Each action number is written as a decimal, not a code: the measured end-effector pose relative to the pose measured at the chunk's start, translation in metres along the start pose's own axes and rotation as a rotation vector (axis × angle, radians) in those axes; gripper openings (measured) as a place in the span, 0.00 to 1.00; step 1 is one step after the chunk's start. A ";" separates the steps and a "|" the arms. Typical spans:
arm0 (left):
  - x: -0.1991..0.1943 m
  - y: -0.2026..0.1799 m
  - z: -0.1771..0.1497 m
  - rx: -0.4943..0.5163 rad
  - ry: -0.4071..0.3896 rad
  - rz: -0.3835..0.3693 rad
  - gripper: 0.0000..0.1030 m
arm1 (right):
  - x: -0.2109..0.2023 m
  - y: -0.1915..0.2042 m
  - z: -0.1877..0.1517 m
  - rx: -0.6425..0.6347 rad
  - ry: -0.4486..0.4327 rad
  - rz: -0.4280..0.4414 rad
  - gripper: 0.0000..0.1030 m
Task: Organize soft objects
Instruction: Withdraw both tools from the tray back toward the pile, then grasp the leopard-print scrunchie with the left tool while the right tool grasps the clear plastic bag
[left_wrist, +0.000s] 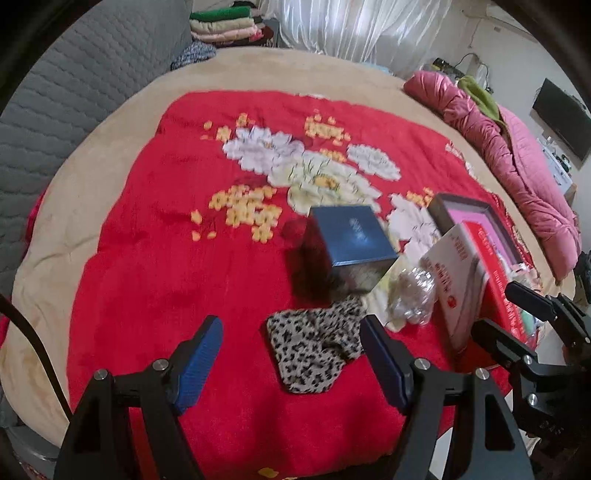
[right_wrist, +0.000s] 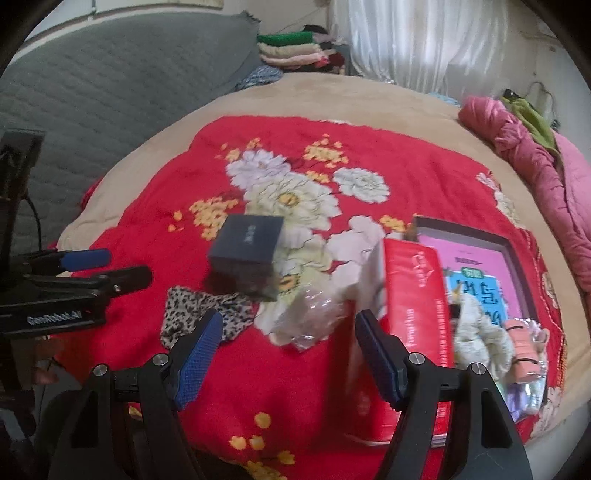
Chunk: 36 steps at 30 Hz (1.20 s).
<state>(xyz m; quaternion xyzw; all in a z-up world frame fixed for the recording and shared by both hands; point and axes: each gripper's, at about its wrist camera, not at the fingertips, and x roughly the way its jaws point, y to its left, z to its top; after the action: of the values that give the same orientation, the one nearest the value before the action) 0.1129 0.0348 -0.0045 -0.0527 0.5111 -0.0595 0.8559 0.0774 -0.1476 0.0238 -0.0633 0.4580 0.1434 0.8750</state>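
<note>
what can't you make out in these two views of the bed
- Blue box, both views: its lid lettering is blurred, unreadable.
- Clear plastic wrapper, both views: contents indistinct through glare and blur.
- Red box, right wrist view: its lower end is hidden behind the right hand-held gripper.
- Tray contents: cut off by the frame edge in the left wrist view, partly hidden by the red box in the right.
- Leopard-print cloth: what garment it is stays unclear.

A dark blue box (left_wrist: 352, 236) is sitting on the red floral blanket (left_wrist: 166, 258) while folded clothes (left_wrist: 225, 24) are lying stacked beside white curtains (left_wrist: 354, 26).
</note>
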 end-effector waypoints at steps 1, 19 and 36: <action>0.003 0.001 -0.001 -0.002 0.007 0.000 0.74 | 0.002 0.001 -0.001 0.001 0.006 0.002 0.73; 0.046 0.002 -0.020 0.007 0.104 -0.015 0.74 | 0.051 0.004 -0.011 0.080 0.091 0.014 0.73; 0.067 0.014 -0.024 -0.012 0.132 -0.028 0.74 | 0.097 0.004 -0.002 0.142 0.154 -0.045 0.73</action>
<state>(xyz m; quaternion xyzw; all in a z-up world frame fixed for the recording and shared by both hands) 0.1238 0.0377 -0.0764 -0.0610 0.5661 -0.0719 0.8189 0.1264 -0.1255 -0.0566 -0.0225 0.5313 0.0857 0.8426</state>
